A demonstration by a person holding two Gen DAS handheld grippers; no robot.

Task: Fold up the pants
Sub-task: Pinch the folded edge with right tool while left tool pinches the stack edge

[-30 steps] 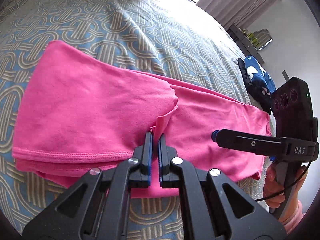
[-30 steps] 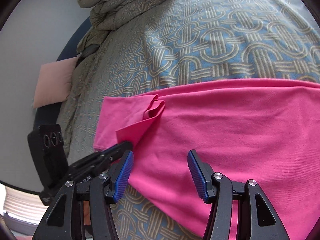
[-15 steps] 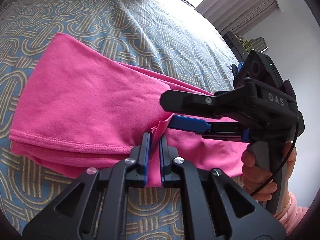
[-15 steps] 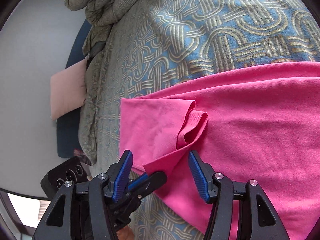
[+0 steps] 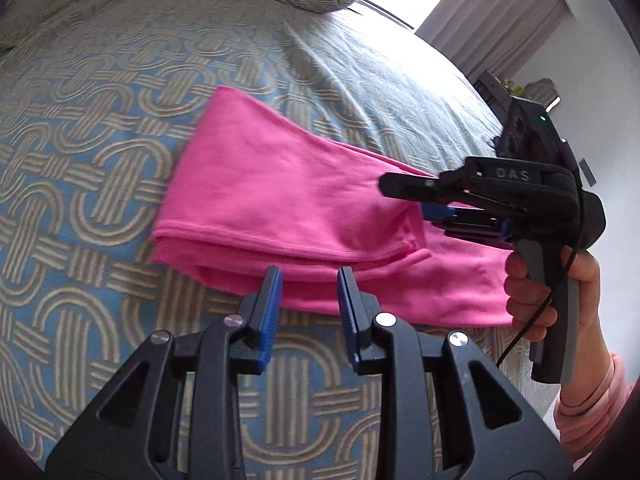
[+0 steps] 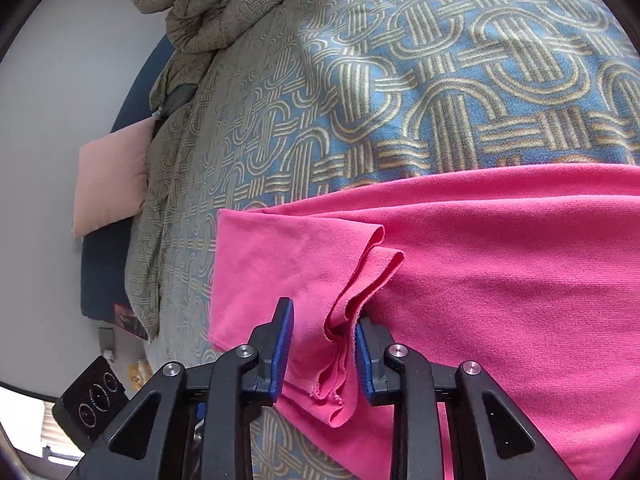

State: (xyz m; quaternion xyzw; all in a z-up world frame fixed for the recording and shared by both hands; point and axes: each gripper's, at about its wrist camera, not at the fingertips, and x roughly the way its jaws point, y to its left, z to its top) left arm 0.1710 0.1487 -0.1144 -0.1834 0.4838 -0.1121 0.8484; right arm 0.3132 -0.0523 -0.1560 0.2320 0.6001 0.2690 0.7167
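Now the pants [image 5: 280,200] lie partly folded across the bed [image 5: 100,128], a pink band with a doubled hem edge facing the left gripper [image 5: 308,296]. That gripper hangs just short of the near edge with its pads apart and nothing between them. The right gripper [image 6: 320,344] has a bunched fold of fabric standing between its pads, which are still a little apart; from the left view its fingers reach in over the cloth from the side, and I cannot tell if they pinch it yet.

The step in hand looks like taking hold of this loose flap to carry it over. To do it well, close the right gripper on all the layers of the bunch, not only the outer one, then lift low and draw the cloth taut before laying it down. The left gripper could pin the near edge so the stack does not slide on the bed.
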